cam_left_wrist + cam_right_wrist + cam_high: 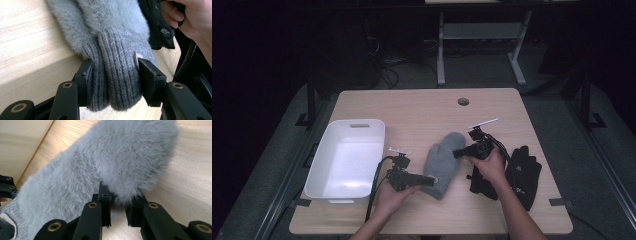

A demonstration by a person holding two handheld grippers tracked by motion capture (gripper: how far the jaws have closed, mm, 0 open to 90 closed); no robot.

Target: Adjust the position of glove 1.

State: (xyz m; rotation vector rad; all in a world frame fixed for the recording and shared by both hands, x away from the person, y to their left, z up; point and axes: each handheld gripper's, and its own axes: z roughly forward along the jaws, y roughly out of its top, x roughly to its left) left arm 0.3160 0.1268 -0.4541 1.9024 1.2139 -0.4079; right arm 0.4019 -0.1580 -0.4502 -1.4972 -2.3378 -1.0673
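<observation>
A fuzzy grey mitten [443,162] with a ribbed knit cuff lies on the wooden table [422,110] between both hands. In the high view my left gripper [427,181] reaches in from the left at the cuff end. In the left gripper view the cuff [117,75] sits between the two jaws of my left gripper [112,67], with both pads against it. My right gripper [457,152] meets the mitten's rounded tip from the right. In the right gripper view, my right gripper [120,200] has its jaws stand close together, pinching the furry tip of the mitten [100,165].
A white plastic bin [319,165] stands at the left of the table. A pair of black gloves [524,172] lies at the right, beside the right hand, and the black gloves [160,27] show behind the mitten. A round cable hole [463,101] is near the far edge.
</observation>
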